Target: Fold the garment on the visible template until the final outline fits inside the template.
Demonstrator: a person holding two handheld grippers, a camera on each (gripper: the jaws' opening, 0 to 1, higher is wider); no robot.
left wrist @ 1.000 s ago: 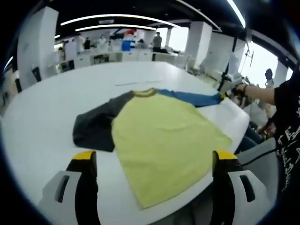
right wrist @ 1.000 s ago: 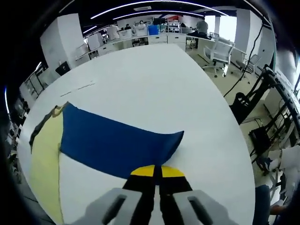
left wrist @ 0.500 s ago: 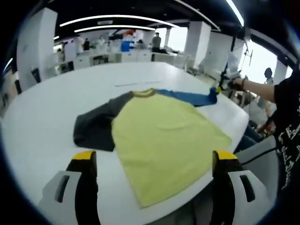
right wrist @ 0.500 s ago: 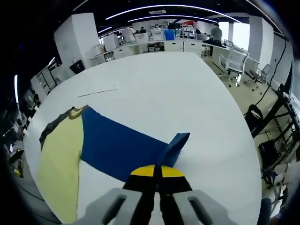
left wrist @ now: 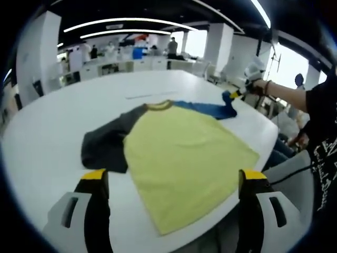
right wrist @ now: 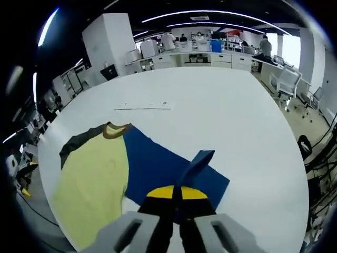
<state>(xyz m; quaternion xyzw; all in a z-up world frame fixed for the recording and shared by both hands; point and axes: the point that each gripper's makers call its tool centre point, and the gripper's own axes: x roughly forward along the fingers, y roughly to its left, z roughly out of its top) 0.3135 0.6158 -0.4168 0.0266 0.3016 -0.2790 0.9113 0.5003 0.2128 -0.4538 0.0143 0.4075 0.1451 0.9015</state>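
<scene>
A yellow shirt (left wrist: 181, 155) with a dark grey sleeve (left wrist: 108, 142) and a blue sleeve (left wrist: 208, 109) lies flat on the white table (left wrist: 63, 113). My left gripper (left wrist: 174, 182) hangs open over the shirt's hem, holding nothing. In the left gripper view my right gripper (left wrist: 234, 95) holds the blue sleeve's end lifted off the table. In the right gripper view the right gripper (right wrist: 176, 195) is shut on the blue sleeve (right wrist: 158, 168), whose cuff stands up above the jaws; the yellow body (right wrist: 92, 182) and the collar (right wrist: 116, 129) lie to the left.
A person's arm and dark shirt (left wrist: 318, 132) are at the right of the left gripper view. A thin line of marks (right wrist: 142, 106) lies on the table beyond the collar. Desks, chairs and people stand far behind. The table's near edge runs just under the hem.
My right gripper has lifted the blue sleeve's end and carried it inward toward the shirt's body. The left gripper has not moved.
</scene>
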